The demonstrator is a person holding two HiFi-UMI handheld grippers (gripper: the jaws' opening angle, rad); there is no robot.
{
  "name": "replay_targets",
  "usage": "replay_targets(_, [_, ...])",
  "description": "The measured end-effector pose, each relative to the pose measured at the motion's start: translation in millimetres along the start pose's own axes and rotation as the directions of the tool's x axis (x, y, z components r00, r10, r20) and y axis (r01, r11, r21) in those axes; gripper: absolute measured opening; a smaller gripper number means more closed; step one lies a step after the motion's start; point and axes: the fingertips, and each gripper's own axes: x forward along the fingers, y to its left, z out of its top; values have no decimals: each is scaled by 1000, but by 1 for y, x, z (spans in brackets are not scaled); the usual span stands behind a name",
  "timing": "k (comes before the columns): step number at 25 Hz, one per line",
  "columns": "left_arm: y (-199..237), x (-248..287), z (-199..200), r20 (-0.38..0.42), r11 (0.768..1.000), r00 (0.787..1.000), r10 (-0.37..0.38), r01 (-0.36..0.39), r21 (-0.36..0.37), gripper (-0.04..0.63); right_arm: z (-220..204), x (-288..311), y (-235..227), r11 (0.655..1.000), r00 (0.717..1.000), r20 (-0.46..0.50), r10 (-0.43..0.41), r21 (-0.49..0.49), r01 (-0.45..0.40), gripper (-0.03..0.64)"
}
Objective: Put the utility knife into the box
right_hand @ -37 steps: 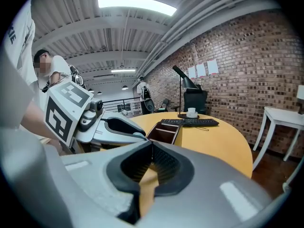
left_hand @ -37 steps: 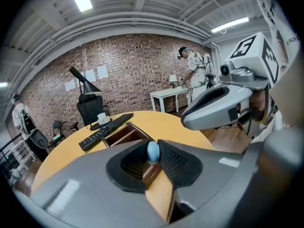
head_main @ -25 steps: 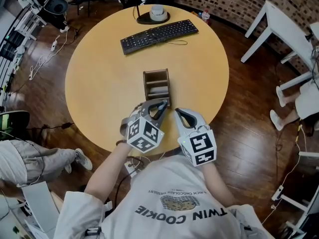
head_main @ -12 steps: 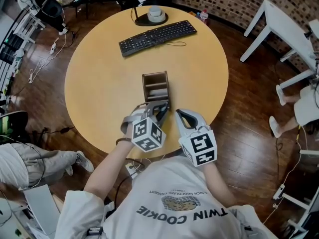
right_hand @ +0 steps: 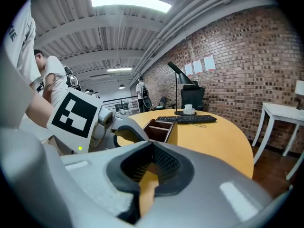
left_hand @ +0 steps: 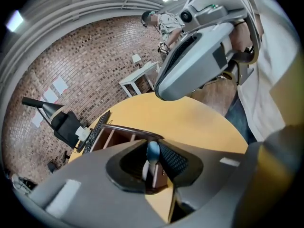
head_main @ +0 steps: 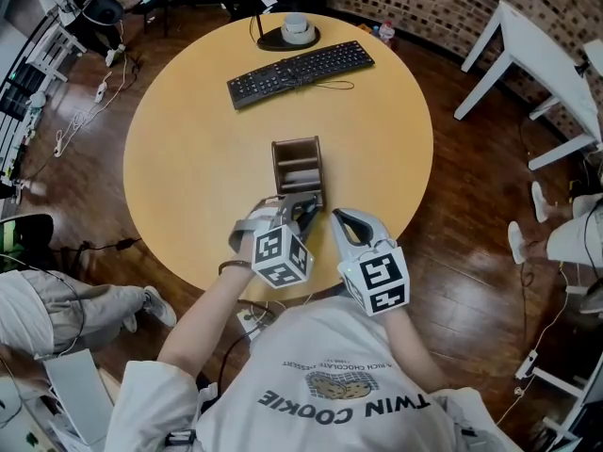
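**Release at the box**
The left hand-held gripper (head_main: 303, 205) has stayed at the near end of the box (head_main: 297, 147), toward the near edge of the table (head_main: 188, 139). Its jaws are opening around the upright utility knife (left_hand: 152, 153), whose lower end is already inside, so placement looks nearly done. The right hand-held gripper (head_main: 341, 217) sits narrow and empty.

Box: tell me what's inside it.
Dividers and a pale shape show inside the box. The left tool, opening around the utility knife, covers its near end.
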Motion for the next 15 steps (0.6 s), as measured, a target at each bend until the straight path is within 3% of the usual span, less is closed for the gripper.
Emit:
replay_targets(7, [-4, -3, 1, 8, 1000, 1000, -29, 29, -3, 129, 4, 0, 5, 1000, 1000, 4, 7, -8, -7, 3])
replay_targets(15, [-8, -14, -1, 11, 1000, 1000, 12, -12, -19, 132, 0, -10, 16, 1000, 1000, 10, 12, -13, -12, 3])
